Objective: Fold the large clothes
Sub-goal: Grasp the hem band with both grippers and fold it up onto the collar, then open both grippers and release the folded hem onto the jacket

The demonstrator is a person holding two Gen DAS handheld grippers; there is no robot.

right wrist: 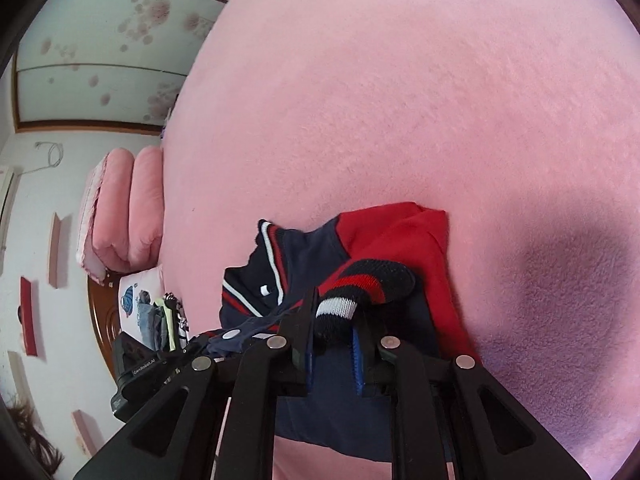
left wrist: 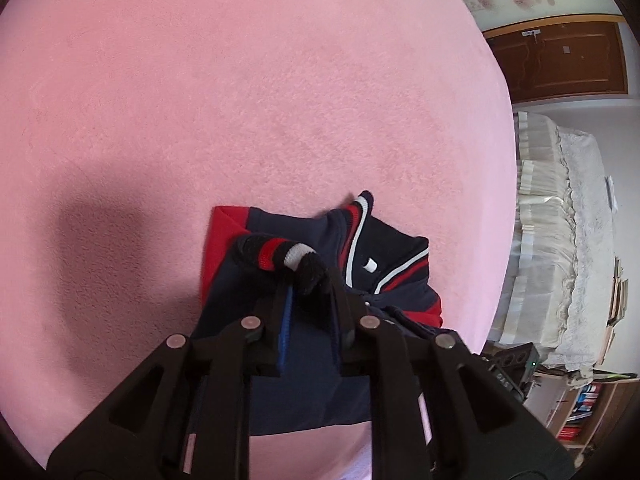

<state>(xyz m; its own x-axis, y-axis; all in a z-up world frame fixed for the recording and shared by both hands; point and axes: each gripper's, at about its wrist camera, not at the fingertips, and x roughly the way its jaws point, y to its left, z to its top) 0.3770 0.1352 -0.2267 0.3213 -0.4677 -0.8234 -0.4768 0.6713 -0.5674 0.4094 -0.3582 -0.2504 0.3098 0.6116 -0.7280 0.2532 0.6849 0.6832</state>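
Navy-red jacket (left wrist: 320, 248) on pink blanket (left wrist: 240, 100), striped cuffs pinched in both claws (left wrist: 310, 280) (right wrist: 340, 312)

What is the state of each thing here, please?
Jacket: folded, lying on the pink blanket.
Left cuff: between the left tool fingers.
Right cuff: between the right tool fingers.
Snap: undone.
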